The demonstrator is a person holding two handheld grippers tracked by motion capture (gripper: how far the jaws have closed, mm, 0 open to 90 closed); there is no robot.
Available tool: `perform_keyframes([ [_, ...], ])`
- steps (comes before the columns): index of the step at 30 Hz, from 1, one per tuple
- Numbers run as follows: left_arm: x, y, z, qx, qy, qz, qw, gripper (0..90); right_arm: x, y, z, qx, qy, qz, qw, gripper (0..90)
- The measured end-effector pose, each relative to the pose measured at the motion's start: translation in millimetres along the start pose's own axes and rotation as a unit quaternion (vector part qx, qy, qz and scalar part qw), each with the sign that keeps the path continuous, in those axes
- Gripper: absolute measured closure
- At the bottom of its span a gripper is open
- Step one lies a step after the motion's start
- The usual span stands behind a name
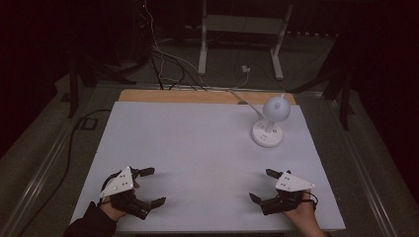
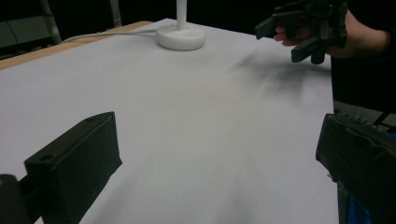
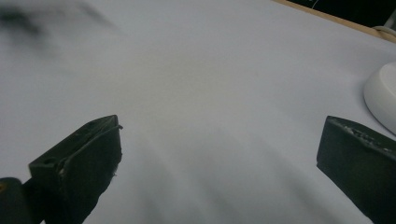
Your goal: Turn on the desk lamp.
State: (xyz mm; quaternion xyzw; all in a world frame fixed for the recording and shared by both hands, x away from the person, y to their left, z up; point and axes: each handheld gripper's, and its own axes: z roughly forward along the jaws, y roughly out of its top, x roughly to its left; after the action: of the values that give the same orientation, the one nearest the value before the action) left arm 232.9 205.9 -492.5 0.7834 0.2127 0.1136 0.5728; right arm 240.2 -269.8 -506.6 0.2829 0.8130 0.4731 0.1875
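High view: both grippers parked at the near edge of the white table top (image 1: 197, 148), nothing in hand. Left gripper (image 1: 149, 186) and right gripper (image 1: 262, 185) both gaping wide, jaws empty. Nearest thing to work on is the white desk lamp (image 1: 271, 123), at far right of the board, round base flat, dome head above it, cord running off the back edge. Well apart from both grippers, closer to the right one. Looks like the start: reach not yet begun.

Left gripper view: jaws spread wide, bare table between them. Lamp base (image 2: 180, 36) far ahead, right gripper (image 2: 299, 30) off to the upper right in the person's hand.

Right gripper view: jaws wide, empty. Lamp base (image 3: 382, 95) at right edge, just past the right jaw.

Next move, my guess: right gripper goes forward to the lamp; needs to pick stem or base.
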Motion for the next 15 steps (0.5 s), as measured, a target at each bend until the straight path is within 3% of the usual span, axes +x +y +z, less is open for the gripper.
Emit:
perform_keyframes([
  [7, -0.4, -0.2, -1.1, -0.002, 0.001, 0.0, 1.0, 0.3, -2.9, 1.6, -2.4, -0.018, -0.009, -0.008, 0.9998, 0.0],
  [15, 0.3, -0.3, -0.3, -0.003, -0.002, -0.004, 1.0, 0.3, -1.8, 0.1, -0.9, -0.005, -0.01, -0.005, 0.9999, 0.0],
])
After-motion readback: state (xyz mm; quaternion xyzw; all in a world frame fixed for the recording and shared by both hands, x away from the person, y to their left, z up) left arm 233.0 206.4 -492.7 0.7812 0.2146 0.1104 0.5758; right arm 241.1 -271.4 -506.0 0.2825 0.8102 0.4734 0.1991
